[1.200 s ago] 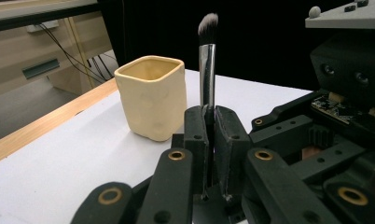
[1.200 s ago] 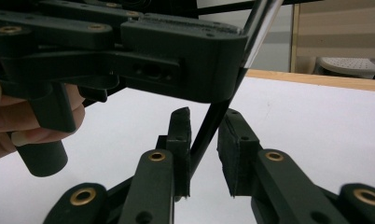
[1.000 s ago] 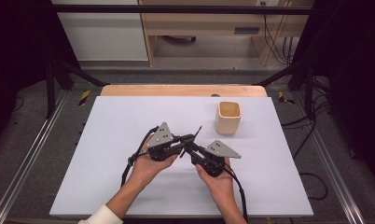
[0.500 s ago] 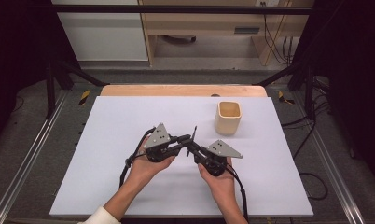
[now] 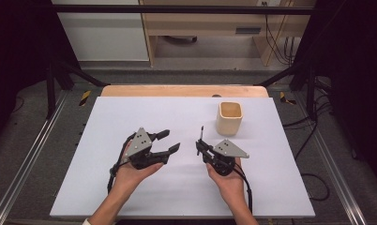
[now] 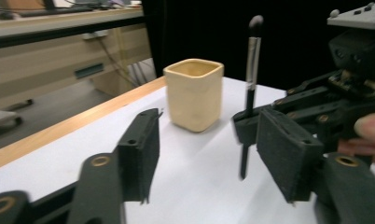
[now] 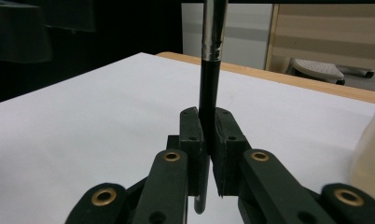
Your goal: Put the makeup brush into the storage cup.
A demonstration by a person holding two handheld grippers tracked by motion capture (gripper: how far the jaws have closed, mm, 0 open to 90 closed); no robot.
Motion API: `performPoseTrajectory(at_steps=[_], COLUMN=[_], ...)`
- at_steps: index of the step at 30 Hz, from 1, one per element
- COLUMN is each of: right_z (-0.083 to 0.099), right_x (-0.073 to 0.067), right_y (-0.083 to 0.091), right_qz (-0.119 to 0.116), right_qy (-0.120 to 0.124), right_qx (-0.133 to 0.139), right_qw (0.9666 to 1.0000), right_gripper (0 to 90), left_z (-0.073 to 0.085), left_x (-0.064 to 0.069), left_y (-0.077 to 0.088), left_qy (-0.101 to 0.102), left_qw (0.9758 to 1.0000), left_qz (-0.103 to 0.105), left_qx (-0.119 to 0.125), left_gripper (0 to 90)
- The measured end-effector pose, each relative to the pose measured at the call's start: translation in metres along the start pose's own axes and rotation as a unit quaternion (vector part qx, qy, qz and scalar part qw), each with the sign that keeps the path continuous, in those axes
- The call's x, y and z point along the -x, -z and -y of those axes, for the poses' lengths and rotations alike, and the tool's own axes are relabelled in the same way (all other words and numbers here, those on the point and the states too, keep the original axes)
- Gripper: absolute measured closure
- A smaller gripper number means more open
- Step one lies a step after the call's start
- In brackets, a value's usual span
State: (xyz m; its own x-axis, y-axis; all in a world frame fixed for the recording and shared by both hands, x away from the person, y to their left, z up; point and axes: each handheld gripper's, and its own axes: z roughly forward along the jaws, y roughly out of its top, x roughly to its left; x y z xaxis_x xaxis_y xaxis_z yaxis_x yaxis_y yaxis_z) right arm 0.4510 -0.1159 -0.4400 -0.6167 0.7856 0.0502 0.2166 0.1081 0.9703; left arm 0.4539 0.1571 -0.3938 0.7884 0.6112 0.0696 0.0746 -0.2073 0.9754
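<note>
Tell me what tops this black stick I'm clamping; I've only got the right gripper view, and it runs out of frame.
Observer: A dark bristle tuft. It's a brush, standing upright in the right hand-held gripper.
Operator: Where's my other hand?
Observer: In the high view the left hand-held gripper sits left of the brush, apart from it. Its jaws have just been opening, with nothing between them.
Operator: And the pale blur at my right edge?
Observer: A cream square cup, upright on the table, beyond your gripper.
</note>
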Motion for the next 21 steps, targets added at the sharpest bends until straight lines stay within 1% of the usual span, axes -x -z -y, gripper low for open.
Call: performPoseTrajectory(at_steps=[2, 3, 7, 9, 12, 13, 14, 16, 17, 19, 20, 21], right_z=[0.000, 0.000, -0.002, -0.003, -0.006, -0.007, -0.009, -0.012, -0.013, -0.017, -0.018, -0.020], right_x=[0.004, 0.007, 0.018, 0.024, 0.033, 0.036, 0.039, 0.045, 0.048, 0.053, 0.056, 0.058], right_y=[0.002, 0.003, 0.010, 0.013, 0.018, 0.020, 0.021, 0.023, 0.024, 0.026, 0.027, 0.027], right_qz=[0.003, 0.005, 0.012, 0.016, 0.023, 0.026, 0.029, 0.035, 0.037, 0.041, 0.043, 0.043], right_qy=[0.004, 0.010, 0.014, 0.016, 0.017, 0.015, 0.017, 0.015, 0.013, 0.013, 0.017, 0.015], right_qx=[-0.005, -0.009, -0.019, -0.023, -0.027, -0.029, -0.030, -0.035, -0.036, -0.040, -0.042, -0.043], right_qw=[1.0000, 0.9999, 0.9996, 0.9995, 0.9992, 0.9991, 0.9990, 0.9987, 0.9986, 0.9983, 0.9981, 0.9980], right_gripper=[83.7, 83.8, 83.8, 83.8, 83.7, 83.7, 83.7, 83.7, 83.7, 83.7, 83.7, 83.7], left_z=[0.003, 0.004, 0.009, 0.012, 0.017, 0.019, 0.021, 0.027, 0.030, 0.035, 0.037, 0.038], left_x=[-0.004, -0.005, -0.013, -0.016, -0.021, -0.023, -0.024, -0.027, -0.029, -0.033, -0.035, -0.036], left_y=[0.009, 0.013, 0.028, 0.035, 0.045, 0.046, 0.048, 0.050, 0.051, 0.051, 0.051, 0.052], left_qy=[0.010, 0.010, 0.010, 0.008, 0.012, 0.017, 0.016, 0.008, 0.008, 0.012, 0.010, 0.006], left_qw=[0.9999, 0.9998, 0.9994, 0.9990, 0.9982, 0.9980, 0.9978, 0.9971, 0.9968, 0.9965, 0.9966, 0.9965], left_qz=[-0.008, -0.014, -0.031, -0.044, -0.056, -0.058, -0.064, -0.075, -0.079, -0.082, -0.082, -0.083], left_qx=[0.005, 0.007, 0.007, 0.007, 0.015, 0.015, 0.013, 0.008, 0.009, 0.006, -0.001, -0.004], left_gripper=[32.3, 30.8, 23.6, 21.4, 18.7, 17.5, 16.4, 14.9, 13.7, 11.5, 9.5, 7.6])
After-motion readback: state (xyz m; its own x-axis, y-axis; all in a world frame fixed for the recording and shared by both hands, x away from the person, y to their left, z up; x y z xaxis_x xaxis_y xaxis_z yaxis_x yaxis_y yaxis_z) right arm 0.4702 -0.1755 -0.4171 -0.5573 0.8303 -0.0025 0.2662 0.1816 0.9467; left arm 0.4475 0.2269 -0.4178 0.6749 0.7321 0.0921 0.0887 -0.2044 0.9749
